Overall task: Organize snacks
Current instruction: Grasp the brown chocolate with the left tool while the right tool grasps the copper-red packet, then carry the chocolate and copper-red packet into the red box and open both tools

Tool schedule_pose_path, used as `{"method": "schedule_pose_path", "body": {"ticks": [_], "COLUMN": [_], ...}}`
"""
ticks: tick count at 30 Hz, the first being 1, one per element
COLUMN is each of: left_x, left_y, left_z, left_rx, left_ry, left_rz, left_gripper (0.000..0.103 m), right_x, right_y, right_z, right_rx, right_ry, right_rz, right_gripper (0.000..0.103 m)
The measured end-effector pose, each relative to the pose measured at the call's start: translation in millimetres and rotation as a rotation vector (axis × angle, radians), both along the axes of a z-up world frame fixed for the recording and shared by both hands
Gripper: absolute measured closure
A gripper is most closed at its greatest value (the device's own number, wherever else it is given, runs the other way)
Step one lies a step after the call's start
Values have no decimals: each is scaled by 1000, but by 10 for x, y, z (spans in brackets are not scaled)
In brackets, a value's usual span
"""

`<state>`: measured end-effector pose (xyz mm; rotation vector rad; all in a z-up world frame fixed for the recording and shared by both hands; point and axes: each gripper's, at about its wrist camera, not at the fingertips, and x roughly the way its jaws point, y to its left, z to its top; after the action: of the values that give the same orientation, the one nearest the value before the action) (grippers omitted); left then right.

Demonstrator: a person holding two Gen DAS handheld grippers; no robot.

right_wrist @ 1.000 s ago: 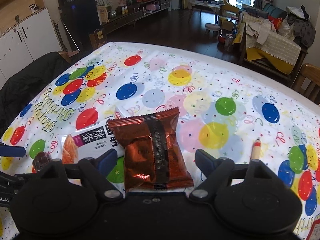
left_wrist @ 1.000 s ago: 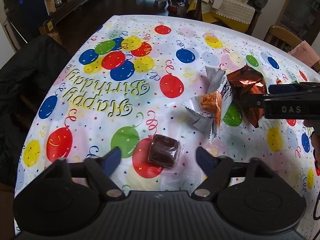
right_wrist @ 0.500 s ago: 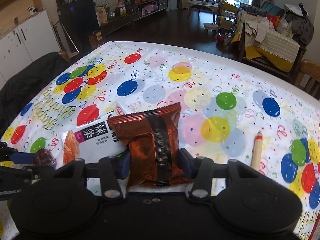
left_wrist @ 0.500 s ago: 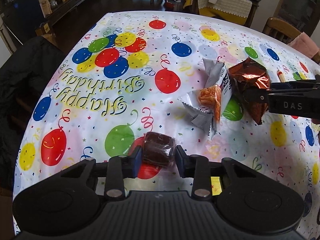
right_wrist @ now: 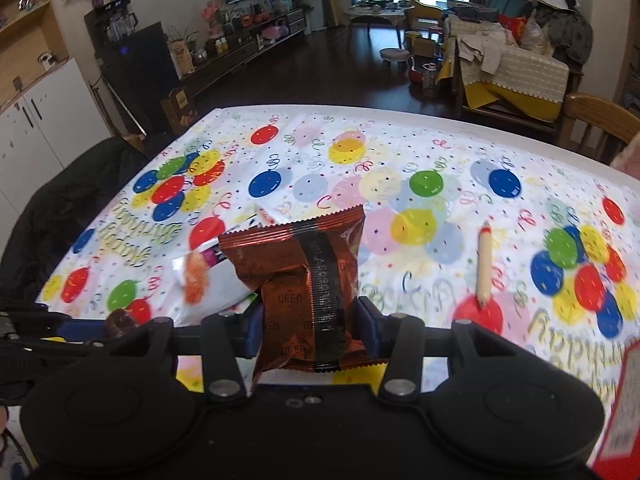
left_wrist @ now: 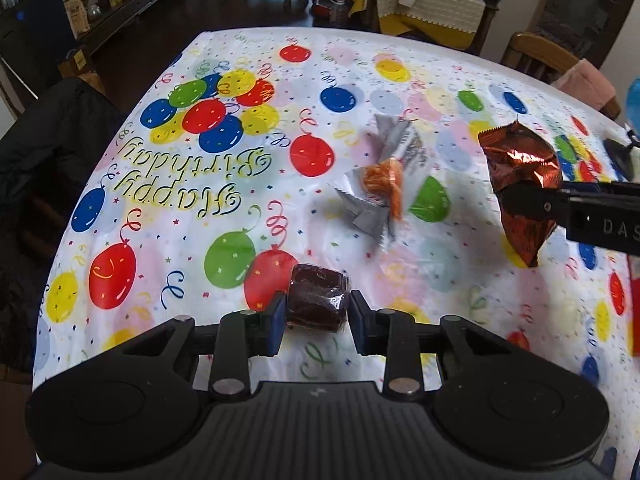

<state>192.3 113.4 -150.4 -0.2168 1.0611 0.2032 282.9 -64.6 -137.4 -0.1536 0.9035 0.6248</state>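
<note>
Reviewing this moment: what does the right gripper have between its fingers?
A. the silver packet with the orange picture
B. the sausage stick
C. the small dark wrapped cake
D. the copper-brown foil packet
D: the right gripper is closed on the copper-brown foil packet, which the left wrist view shows lifted off the tablecloth.

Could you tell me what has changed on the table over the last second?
Both grippers' jaws have just been closing. The left gripper clamped the dark wrapped brownie. The right gripper clamped the copper foil packet and lifted it off the tablecloth. The silver spicy-strip packet and the sausage stick stayed lying where they were.
</note>
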Motion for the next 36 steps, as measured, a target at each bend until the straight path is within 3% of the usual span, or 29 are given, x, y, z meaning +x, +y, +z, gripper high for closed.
{"method": "schedule_pose_path", "body": {"ticks": [17,27,36], "left_x": [-554,-798,-814], "left_y": [-349,-750,-1214], "left_z": [739,1155,1444], "left_rx": [-10,-15,-19], "left_ry": [-140,-241,-296], "left_rz": [-126,-253,-371], "left_gripper": [71,71,71], "right_x": [-941,-1509,-1738], "right_y": [-587,-946,-1313], "right_z": [690,1055,1287], "right_rx": [32,52,43], "right_ry": [-49,-106,-158], "right_rz": [-163,-273,-368], "right_gripper": [58,58,58]}}
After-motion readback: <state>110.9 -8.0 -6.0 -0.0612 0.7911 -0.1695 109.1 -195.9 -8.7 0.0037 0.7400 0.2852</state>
